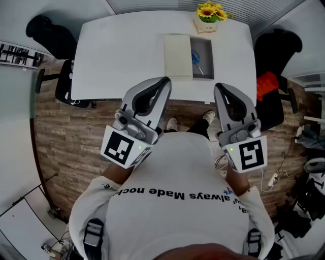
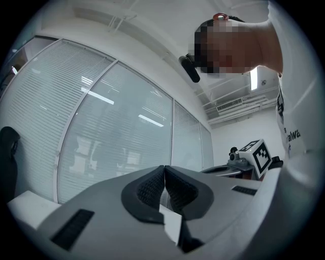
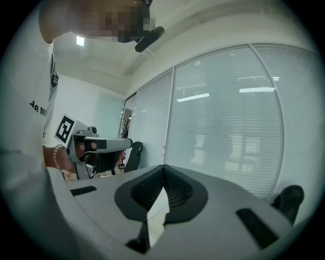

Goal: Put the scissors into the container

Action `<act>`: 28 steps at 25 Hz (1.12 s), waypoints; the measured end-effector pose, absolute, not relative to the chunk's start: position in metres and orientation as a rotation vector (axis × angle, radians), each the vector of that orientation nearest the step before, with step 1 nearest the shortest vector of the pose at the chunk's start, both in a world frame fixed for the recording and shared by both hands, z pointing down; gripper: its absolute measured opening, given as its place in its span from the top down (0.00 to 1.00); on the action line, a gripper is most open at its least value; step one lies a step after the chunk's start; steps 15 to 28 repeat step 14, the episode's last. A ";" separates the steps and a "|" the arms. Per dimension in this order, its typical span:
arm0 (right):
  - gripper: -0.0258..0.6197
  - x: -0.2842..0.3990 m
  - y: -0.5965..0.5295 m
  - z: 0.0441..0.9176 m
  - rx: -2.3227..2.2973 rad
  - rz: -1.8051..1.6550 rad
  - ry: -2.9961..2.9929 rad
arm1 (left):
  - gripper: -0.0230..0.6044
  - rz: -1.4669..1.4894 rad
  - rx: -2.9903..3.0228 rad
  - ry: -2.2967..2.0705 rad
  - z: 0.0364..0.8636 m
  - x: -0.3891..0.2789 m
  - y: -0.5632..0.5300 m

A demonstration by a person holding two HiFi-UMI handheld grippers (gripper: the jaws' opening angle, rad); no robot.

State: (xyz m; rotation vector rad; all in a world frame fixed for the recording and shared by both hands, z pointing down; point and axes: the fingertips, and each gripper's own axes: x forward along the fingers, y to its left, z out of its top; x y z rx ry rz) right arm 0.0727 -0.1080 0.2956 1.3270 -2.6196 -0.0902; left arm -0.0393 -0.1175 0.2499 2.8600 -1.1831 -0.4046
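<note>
In the head view the blue-handled scissors [image 1: 196, 60] lie inside the grey container [image 1: 202, 57] at the far middle of the white table [image 1: 122, 51]. The container's pale lid [image 1: 177, 56] sits slid to the left, covering half of it. Both grippers are held close to my chest, well short of the table. My left gripper [image 1: 166, 81] is shut and empty, its pads [image 2: 152, 189] meeting tip to tip. My right gripper [image 1: 217, 87] is likewise shut with nothing in it, fingertips [image 3: 175, 187] pressed together. Both gripper views point up at glass walls with blinds.
A pot of yellow flowers [image 1: 208, 14] stands on the table's far edge behind the container. Black office chairs stand at the left [image 1: 63, 84] and right [image 1: 274, 56] of the table. Cables and a power strip [image 1: 274, 179] lie on the wooden floor at right.
</note>
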 end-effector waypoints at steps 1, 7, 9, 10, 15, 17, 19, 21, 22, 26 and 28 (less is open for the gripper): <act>0.95 0.073 -0.108 0.296 1.327 -0.091 -2.618 | 0.93 -0.403 2.860 -1.183 0.250 -0.040 -0.117; 0.95 0.073 -0.107 0.297 1.325 -0.085 -2.610 | 0.93 -0.401 2.855 -1.195 0.252 -0.042 -0.117; 0.95 0.074 -0.106 0.297 1.323 -0.081 -2.606 | 0.93 -0.400 2.854 -1.196 0.252 -0.043 -0.116; 0.95 0.074 -0.106 0.296 1.325 -0.082 -2.603 | 0.93 -0.400 2.854 -1.196 0.251 -0.043 -0.115; 0.95 0.074 -0.104 0.292 1.334 -0.094 -2.595 | 0.93 -0.407 2.859 -1.191 0.247 -0.043 -0.113; 0.95 0.074 -0.104 0.292 1.334 -0.094 -2.595 | 0.93 -0.407 2.859 -1.191 0.247 -0.043 -0.113; 0.95 0.074 -0.104 0.292 1.334 -0.094 -2.595 | 0.93 -0.407 2.859 -1.191 0.247 -0.043 -0.113; 0.95 0.074 -0.104 0.292 1.334 -0.094 -2.595 | 0.93 -0.407 2.859 -1.191 0.247 -0.043 -0.113; 0.95 0.074 -0.104 0.292 1.334 -0.094 -2.595 | 0.93 -0.407 2.859 -1.191 0.247 -0.043 -0.113; 0.95 0.074 -0.104 0.292 1.334 -0.094 -2.595 | 0.93 -0.407 2.859 -1.191 0.247 -0.043 -0.113; 0.95 0.074 -0.104 0.292 1.334 -0.094 -2.595 | 0.93 -0.407 2.859 -1.191 0.247 -0.043 -0.113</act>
